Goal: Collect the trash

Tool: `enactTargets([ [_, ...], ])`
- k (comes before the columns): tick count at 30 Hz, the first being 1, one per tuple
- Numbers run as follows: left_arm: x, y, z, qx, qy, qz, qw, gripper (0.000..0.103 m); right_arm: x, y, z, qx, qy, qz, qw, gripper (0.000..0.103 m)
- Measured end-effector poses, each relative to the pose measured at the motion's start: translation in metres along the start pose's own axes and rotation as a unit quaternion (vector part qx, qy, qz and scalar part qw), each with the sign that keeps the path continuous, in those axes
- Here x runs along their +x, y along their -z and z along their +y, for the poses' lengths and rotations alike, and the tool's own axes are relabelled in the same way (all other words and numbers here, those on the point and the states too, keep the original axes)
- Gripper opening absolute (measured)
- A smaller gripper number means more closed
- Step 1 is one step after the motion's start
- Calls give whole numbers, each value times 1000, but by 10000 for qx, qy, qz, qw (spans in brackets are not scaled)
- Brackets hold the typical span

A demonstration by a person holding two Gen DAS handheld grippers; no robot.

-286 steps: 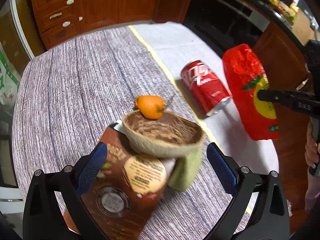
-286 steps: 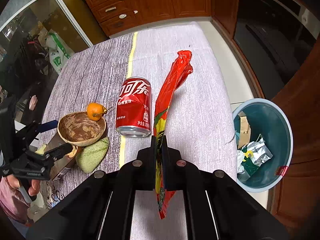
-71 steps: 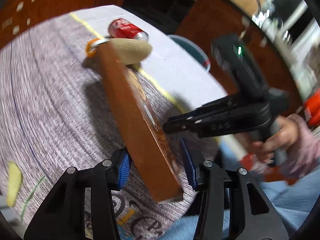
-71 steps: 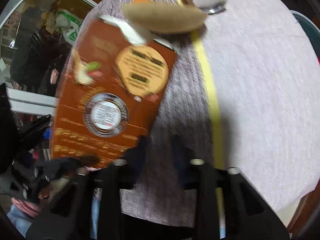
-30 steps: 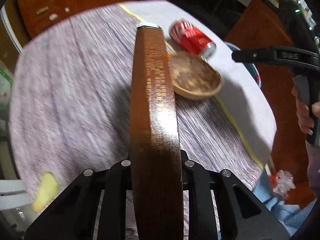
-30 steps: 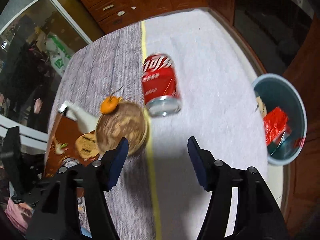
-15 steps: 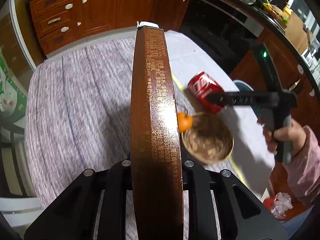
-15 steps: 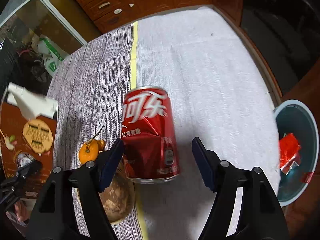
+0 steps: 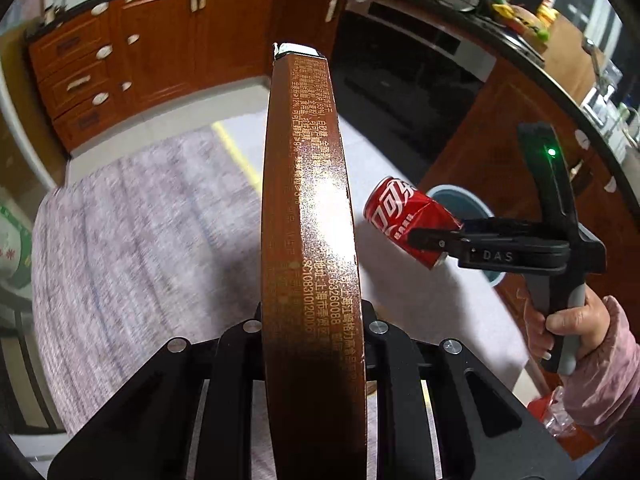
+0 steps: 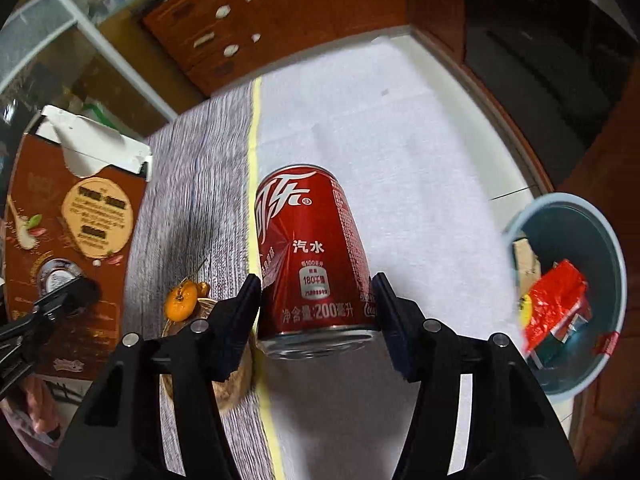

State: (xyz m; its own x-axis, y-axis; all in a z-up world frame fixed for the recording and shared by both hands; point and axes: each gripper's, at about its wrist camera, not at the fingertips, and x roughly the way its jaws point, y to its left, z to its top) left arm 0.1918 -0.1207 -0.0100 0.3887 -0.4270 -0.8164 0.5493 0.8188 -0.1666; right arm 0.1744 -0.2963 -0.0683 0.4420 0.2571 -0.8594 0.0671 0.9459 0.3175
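Between the fingers of my right gripper (image 10: 318, 308), a red soda can (image 10: 314, 256) sits clamped across its lower body, lifted clear of the table (image 10: 420, 152); my left gripper (image 9: 312, 328) is closed tight on a flat brown carton (image 9: 308, 216), held edge-up. I judge the can light and probably empty, its thin wall already creased near the fingers, smooth enough to slip if I ease off and soft enough to buckle if I squeeze harder. A hold across the middle of the cylinder looks safest. The carton seems stiff, light cardboard, best pinched across its narrow faces, as now.

From the right wrist I see the teal bin (image 10: 608, 240) below the table's edge with a red wrapper (image 10: 556, 308) already in it, plus an orange fruit (image 10: 182, 302) beside a woven bowl (image 10: 236, 384), none of which the left wrist shows so plainly. It also shows the carton's printed front and torn white flap. From the left wrist I get only the carton's narrow side, yet it alone shows the can hanging in mid-air, with the bin's rim behind it.
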Motion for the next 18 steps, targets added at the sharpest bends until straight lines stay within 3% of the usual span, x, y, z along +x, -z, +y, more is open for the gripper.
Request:
enactTargets([
  [9, 19, -34, -100, 742, 322, -6, 9967, 18, -83, 16, -80, 551, 217, -631, 9963, 54],
  [18, 81, -59, -212, 1543, 642, 374, 9852, 18, -126, 48, -185, 1481, 567, -969, 9826, 54],
])
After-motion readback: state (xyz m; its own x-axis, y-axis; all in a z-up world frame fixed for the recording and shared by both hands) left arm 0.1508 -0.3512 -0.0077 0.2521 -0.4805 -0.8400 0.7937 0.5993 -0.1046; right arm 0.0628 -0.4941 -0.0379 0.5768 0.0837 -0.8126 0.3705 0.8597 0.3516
